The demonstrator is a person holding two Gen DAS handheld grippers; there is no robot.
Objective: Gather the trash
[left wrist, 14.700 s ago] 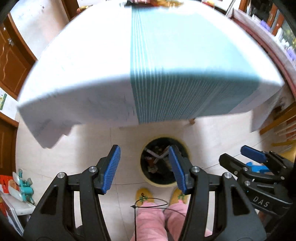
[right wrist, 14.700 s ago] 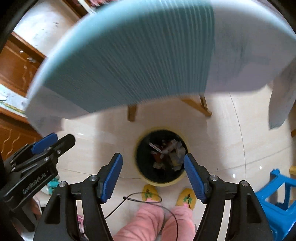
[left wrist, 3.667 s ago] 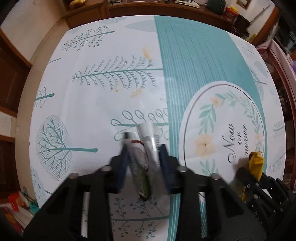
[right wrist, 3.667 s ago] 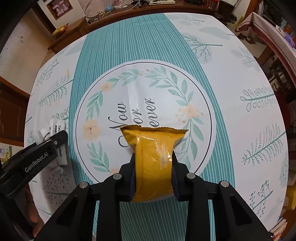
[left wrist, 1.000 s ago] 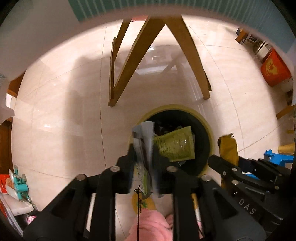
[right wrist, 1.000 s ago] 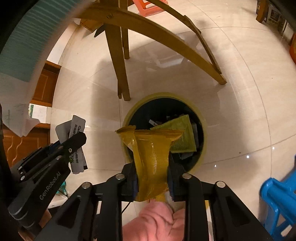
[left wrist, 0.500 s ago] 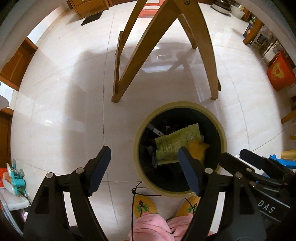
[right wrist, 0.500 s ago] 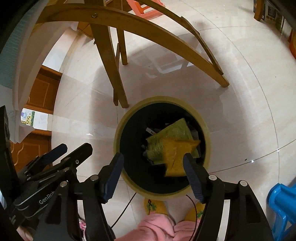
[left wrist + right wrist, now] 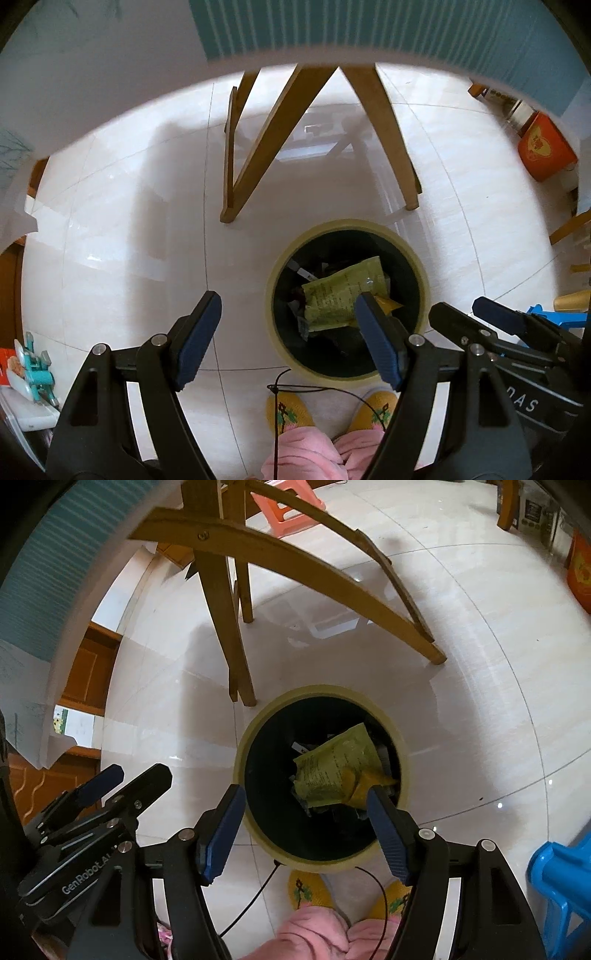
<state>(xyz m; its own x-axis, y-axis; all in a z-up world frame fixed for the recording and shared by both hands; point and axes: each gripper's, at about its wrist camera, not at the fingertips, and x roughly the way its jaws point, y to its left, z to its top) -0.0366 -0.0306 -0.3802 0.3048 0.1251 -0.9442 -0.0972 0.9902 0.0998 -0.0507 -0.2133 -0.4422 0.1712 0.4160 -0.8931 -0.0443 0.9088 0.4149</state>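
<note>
Nearest the cameras, the left gripper (image 9: pixel 286 338) and the right gripper (image 9: pixel 304 832) both hang with jaws spread wide and nothing between them, above the person's yellow slippers (image 9: pixel 288 411) on the pale tiled floor (image 9: pixel 122 258). Just beyond, the trash bin (image 9: pixel 242 771) sits at about one o'clock from the left gripper and twelve o'clock from the right, holding a green wrapper (image 9: pixel 332 771) with a yellow snack bag (image 9: pixel 360 788) touching it at its four o'clock, partly behind the right gripper's right finger. Farther at twelve o'clock stand wooden table legs (image 9: pixel 273 136) under the hanging teal-striped tablecloth (image 9: pixel 369 26).
</note>
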